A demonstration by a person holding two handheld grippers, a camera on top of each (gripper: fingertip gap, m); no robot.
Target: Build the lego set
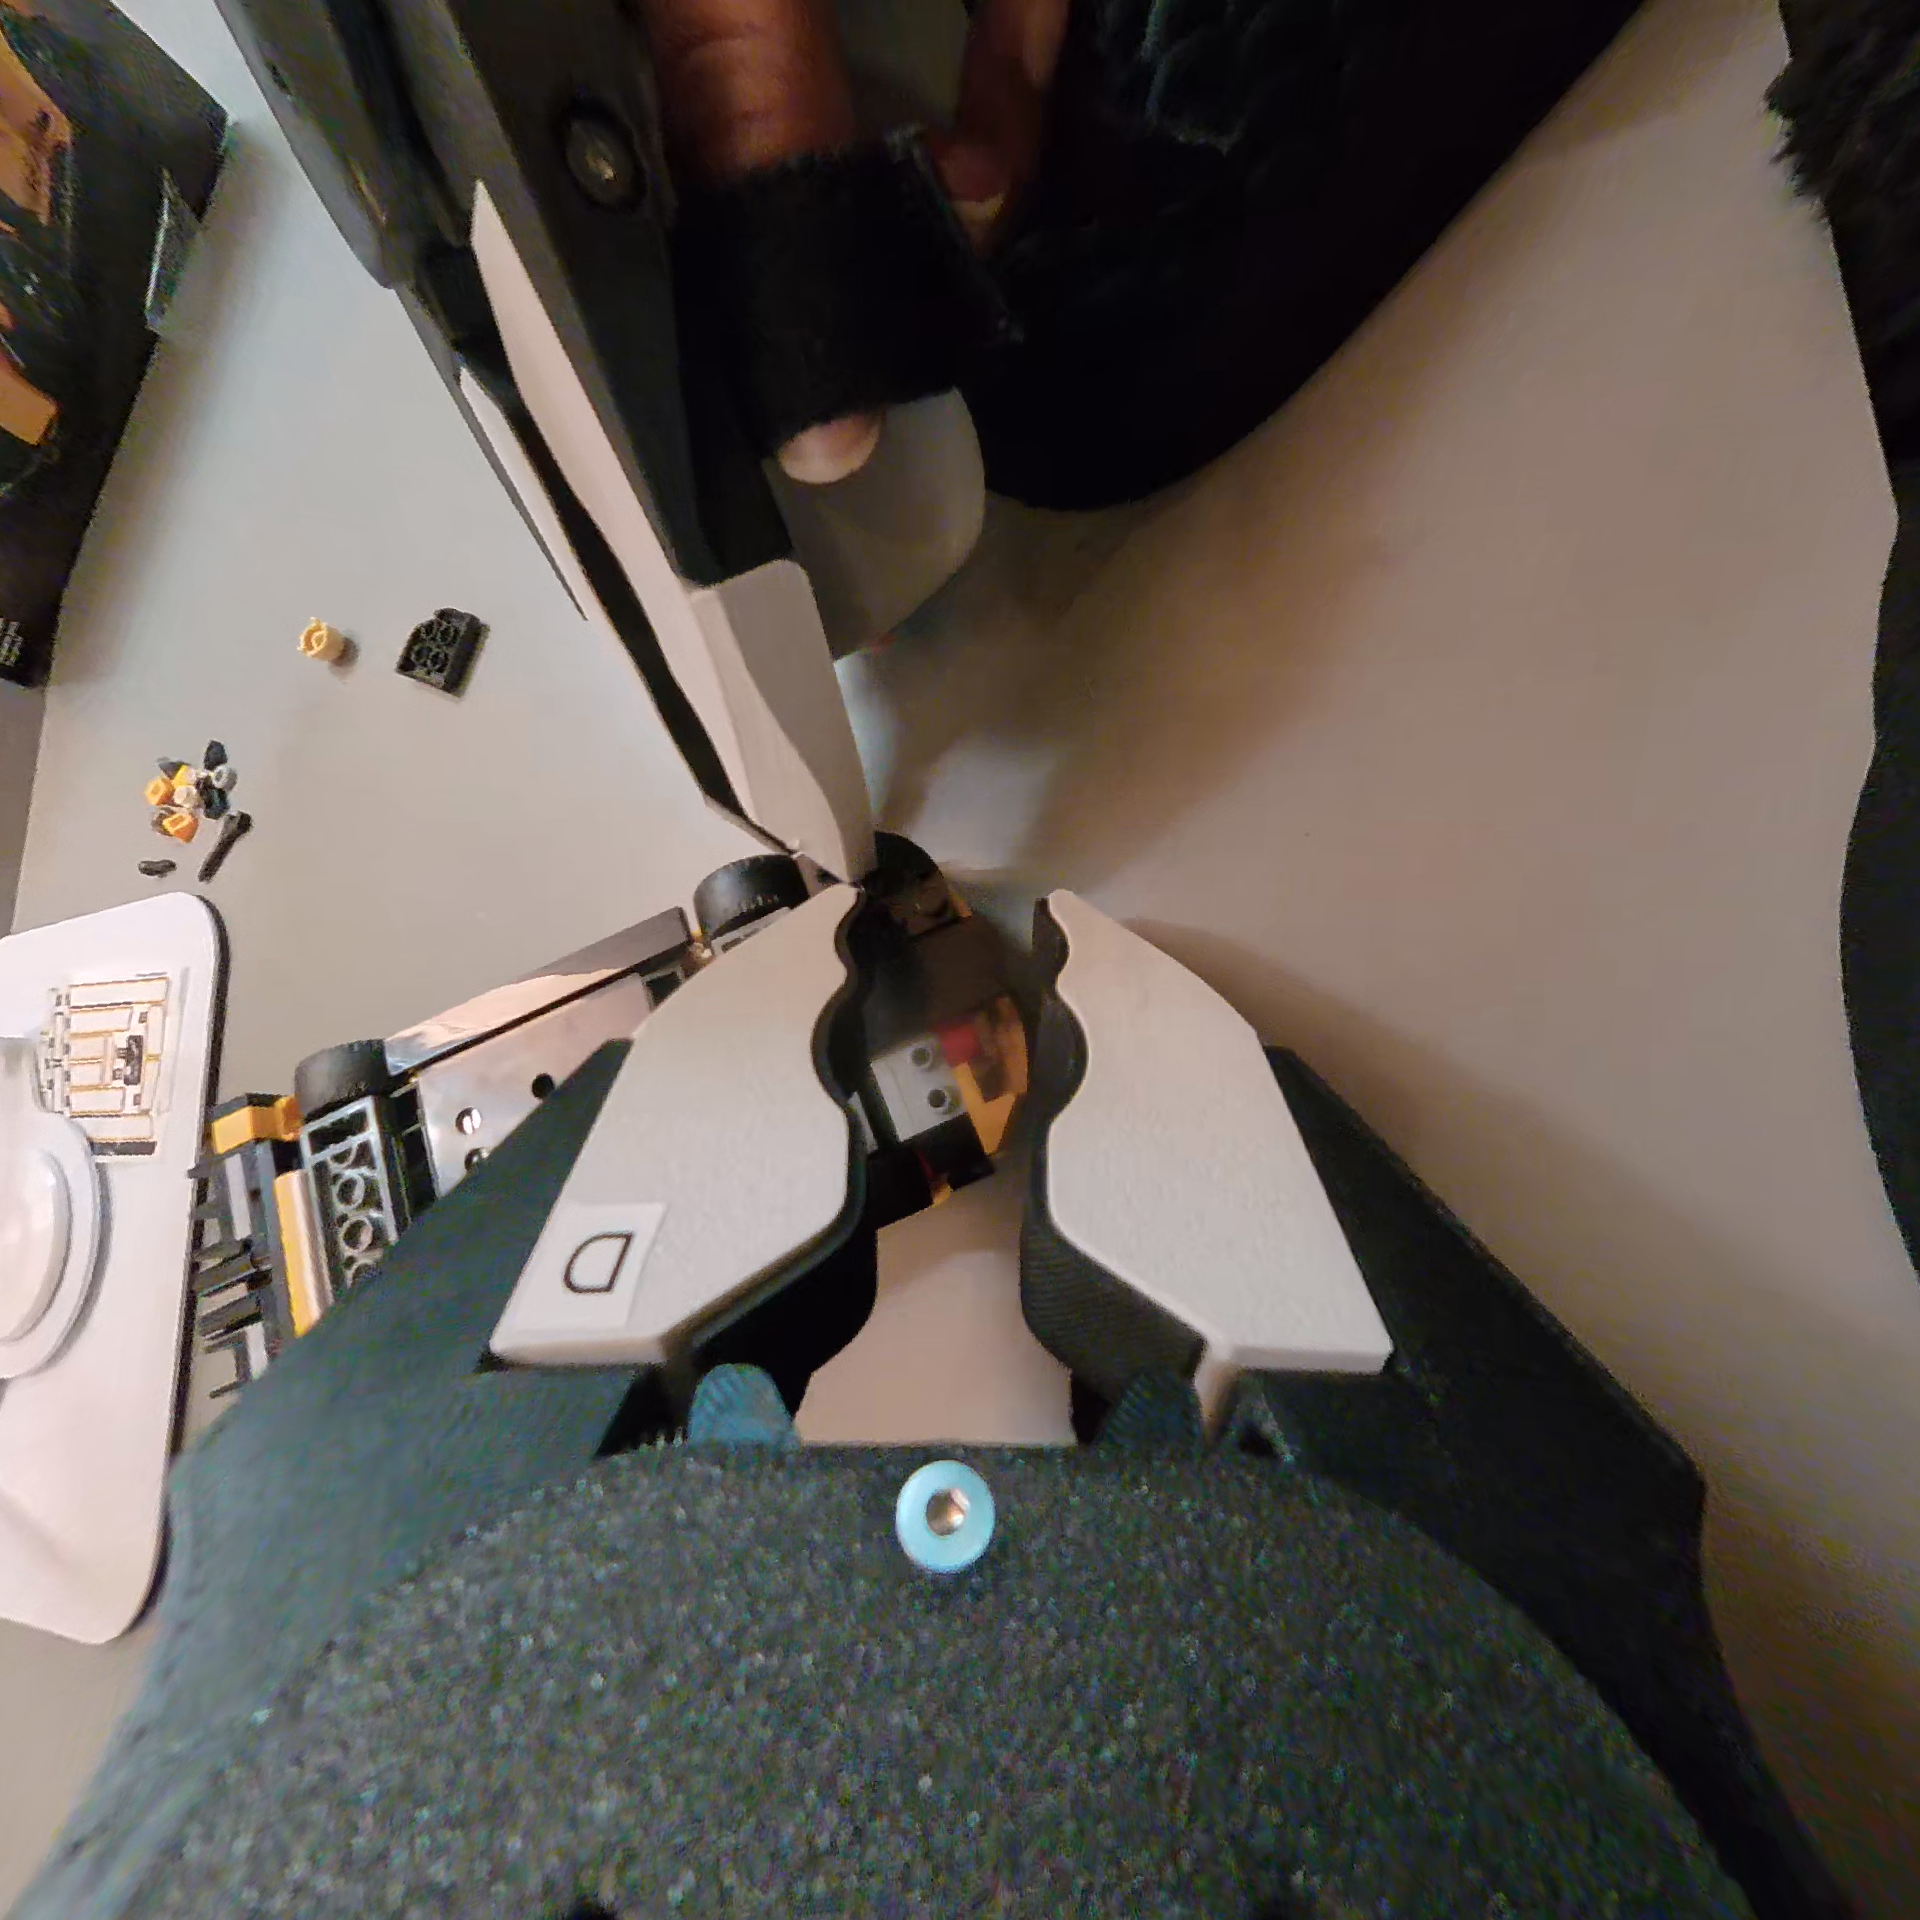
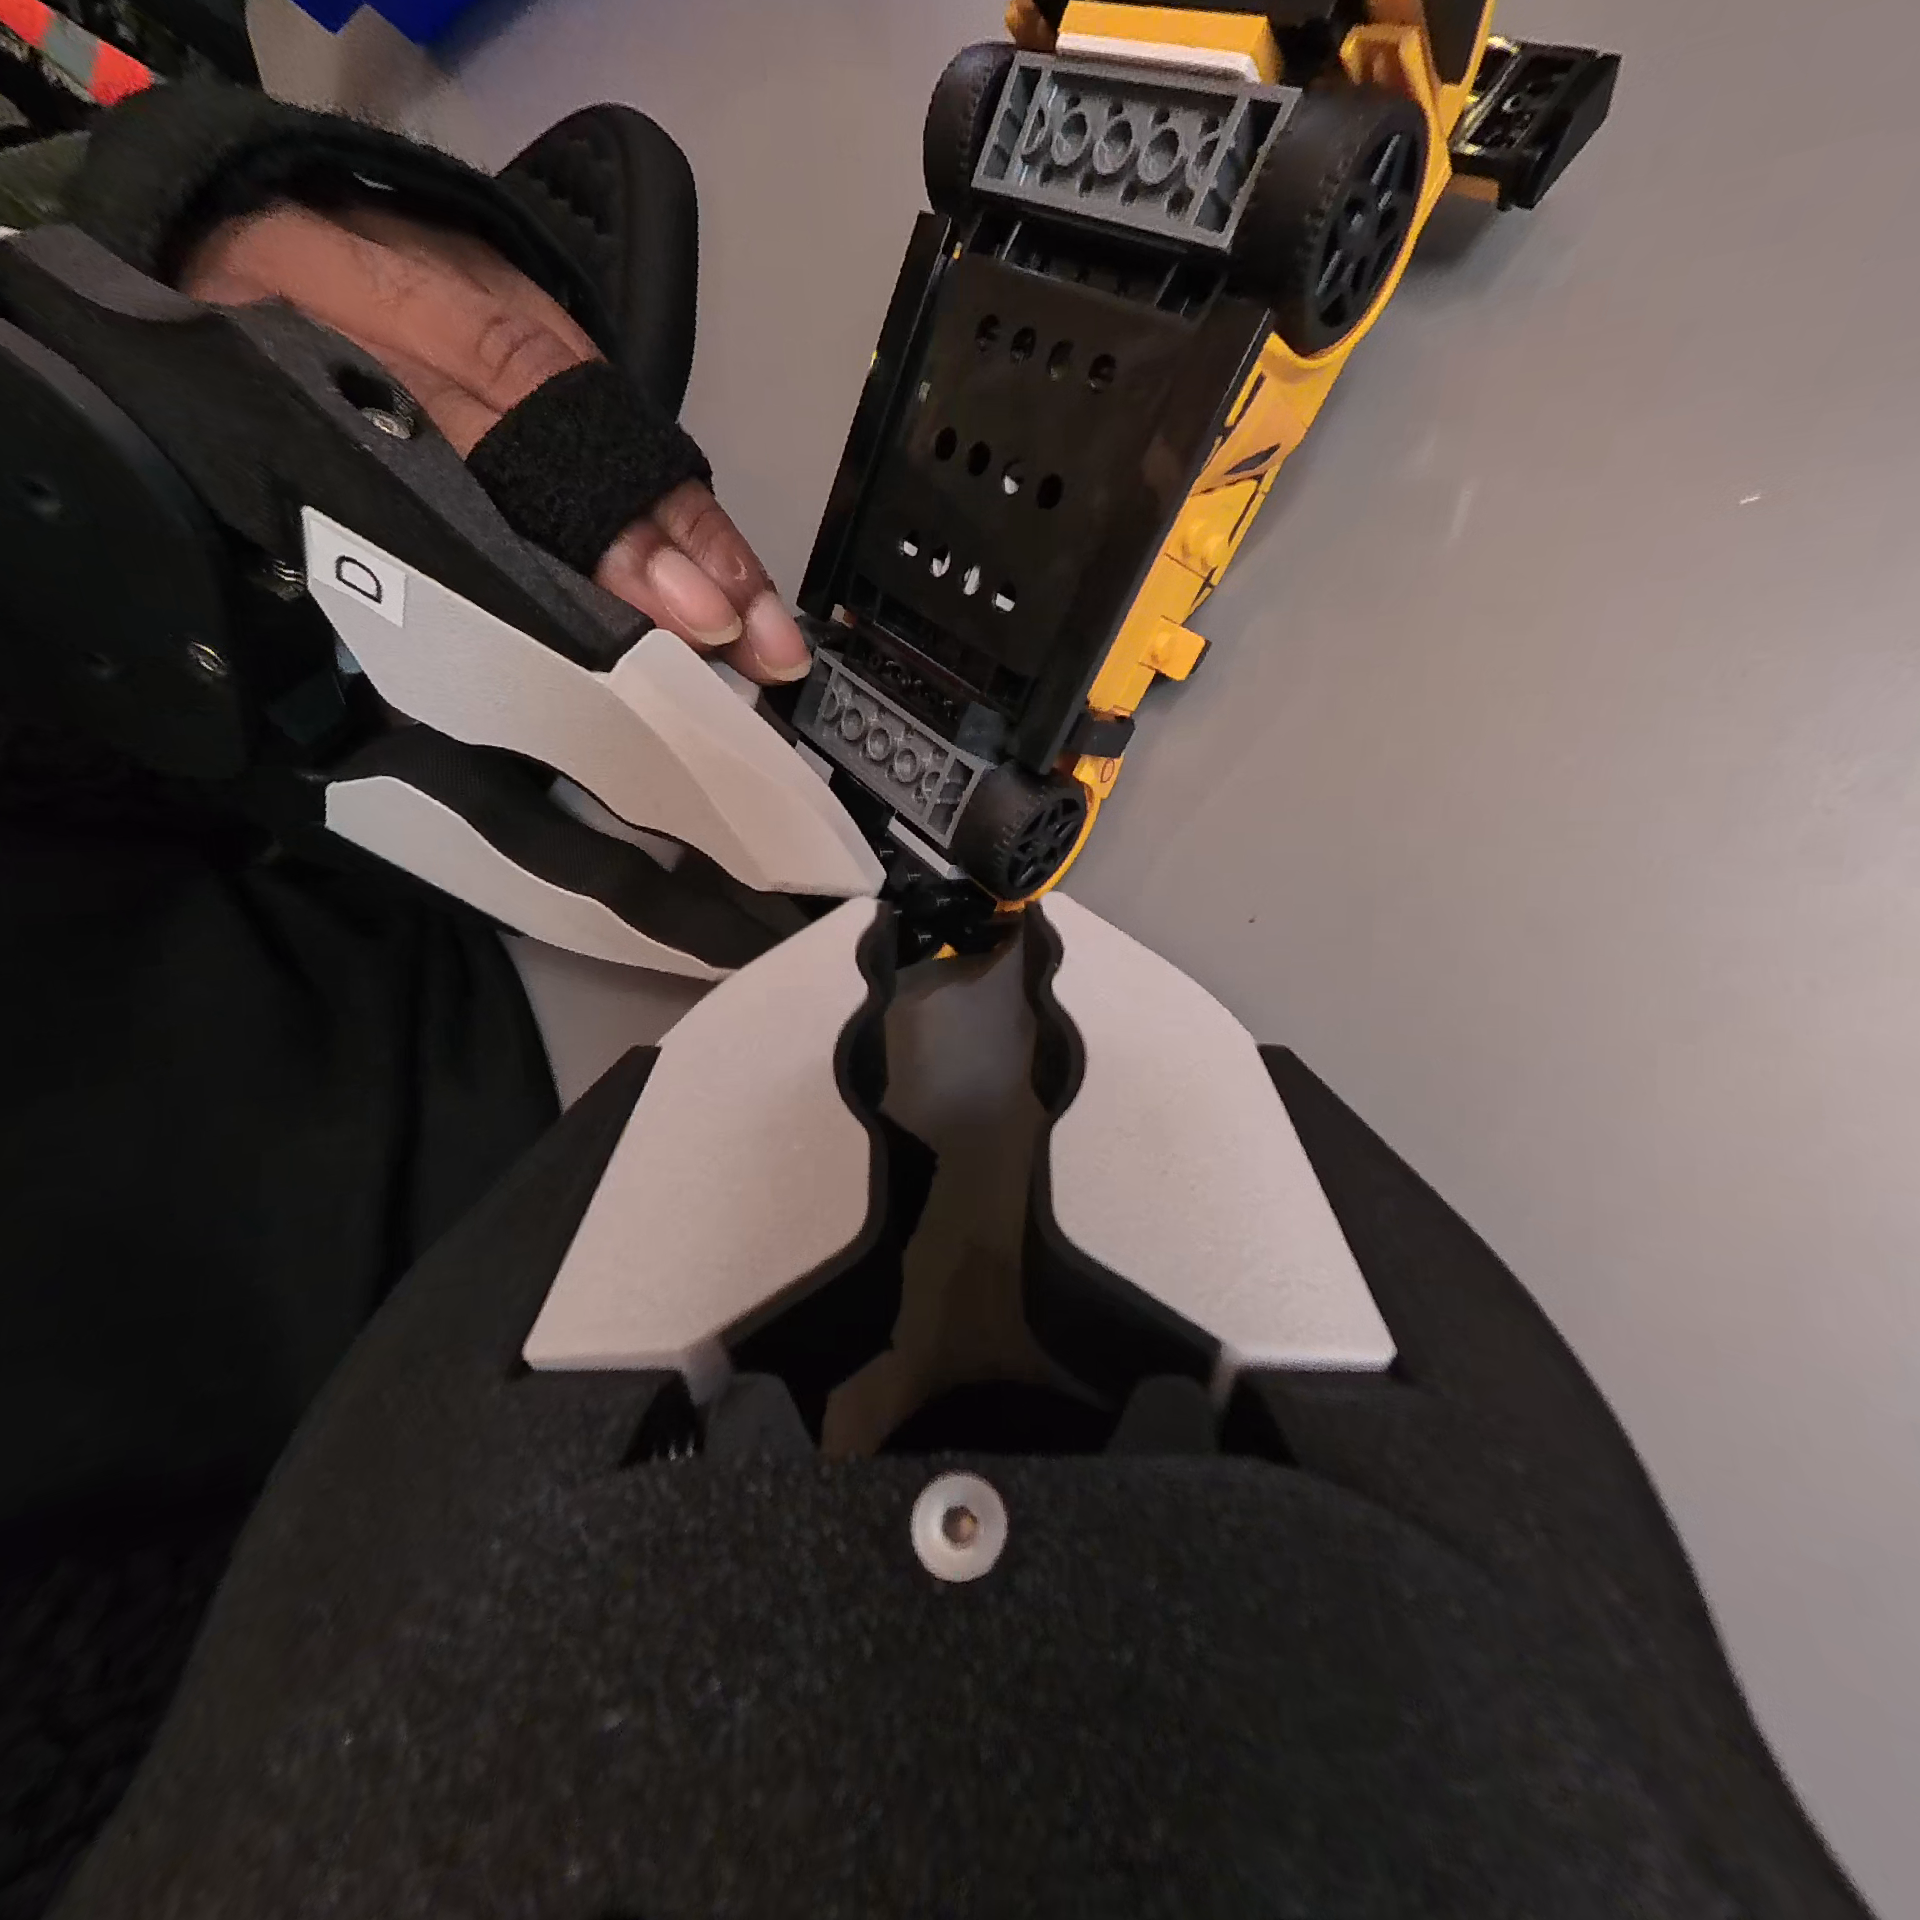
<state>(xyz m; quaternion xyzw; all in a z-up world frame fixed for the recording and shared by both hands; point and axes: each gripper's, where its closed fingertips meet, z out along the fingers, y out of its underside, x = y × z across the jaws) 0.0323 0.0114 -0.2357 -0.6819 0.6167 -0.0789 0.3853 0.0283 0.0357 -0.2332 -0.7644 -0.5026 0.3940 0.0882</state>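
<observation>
A yellow and black lego car [image 2: 1039,468] is tilted on its side, its black underside facing the right wrist view. My left gripper [image 1: 948,914] is shut on the car's front end [image 1: 935,1081], with the body running off to the left. In the right wrist view the left gripper [image 2: 821,914] comes in from the left beside a person's fingers [image 2: 717,603]. My right gripper [image 2: 956,920] is closed on a small black part [image 2: 940,930] at the car's nose. In the left wrist view it [image 1: 842,873] reaches down from the upper left.
Loose small pieces [image 1: 192,800], a black brick [image 1: 442,649] and a tan piece [image 1: 322,639] lie on the grey table at left. A white board with a sticker sheet [image 1: 104,1195] and a dark box [image 1: 73,312] are at the left edge. Another black brick [image 2: 1527,114] lies behind the car.
</observation>
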